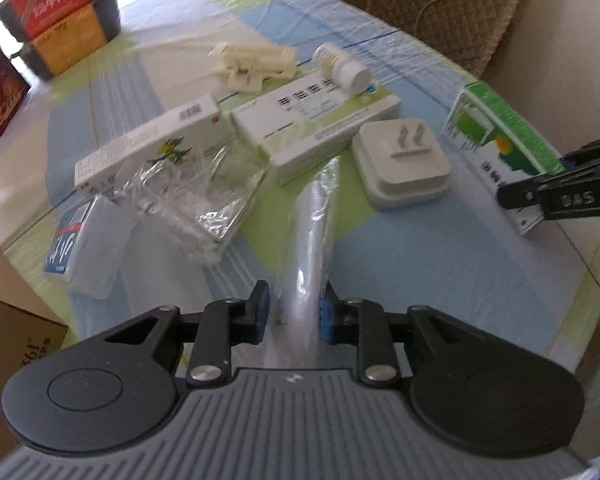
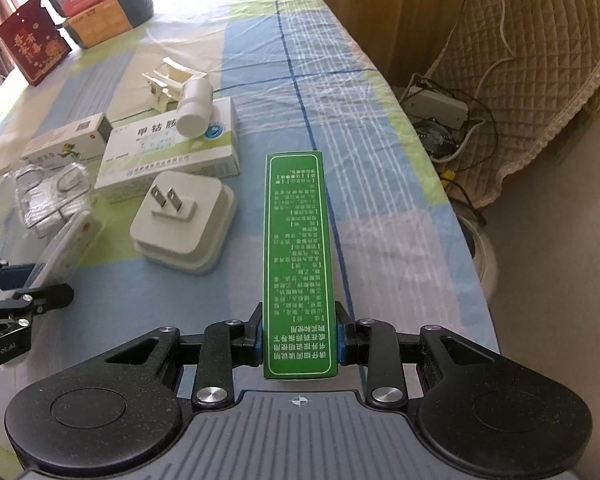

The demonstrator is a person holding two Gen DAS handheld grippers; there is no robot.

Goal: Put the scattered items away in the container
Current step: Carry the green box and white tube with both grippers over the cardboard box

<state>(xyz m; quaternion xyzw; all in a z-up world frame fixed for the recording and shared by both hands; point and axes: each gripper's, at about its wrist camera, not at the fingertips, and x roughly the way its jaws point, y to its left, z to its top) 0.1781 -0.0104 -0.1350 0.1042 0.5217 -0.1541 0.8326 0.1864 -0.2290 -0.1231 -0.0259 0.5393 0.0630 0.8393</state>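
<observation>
In the left wrist view my left gripper [image 1: 294, 312] is shut on a long item in clear plastic wrap [image 1: 314, 220] that points away over the tablecloth. My right gripper [image 2: 300, 340] is shut on a tall green medicine box [image 2: 298, 260], gripped by its near end; the same box [image 1: 500, 140] shows at the right of the left wrist view. A dark grey basin [image 1: 110, 12] stands at the far left corner with red and orange boxes in it. Between the grippers lie a white plug adapter [image 2: 184, 220], a white medicine box [image 2: 168, 152] and a pill bottle [image 2: 194, 108].
A flower-printed box [image 1: 152, 140], a crumpled clear bag [image 1: 196, 200], a blue-white pack [image 1: 82, 248] and a cream plastic piece [image 1: 252, 62] lie to the left and behind. A dark red box [image 2: 32, 48] stands far left. The table edge [image 2: 440, 184] drops to cables and a quilted cover.
</observation>
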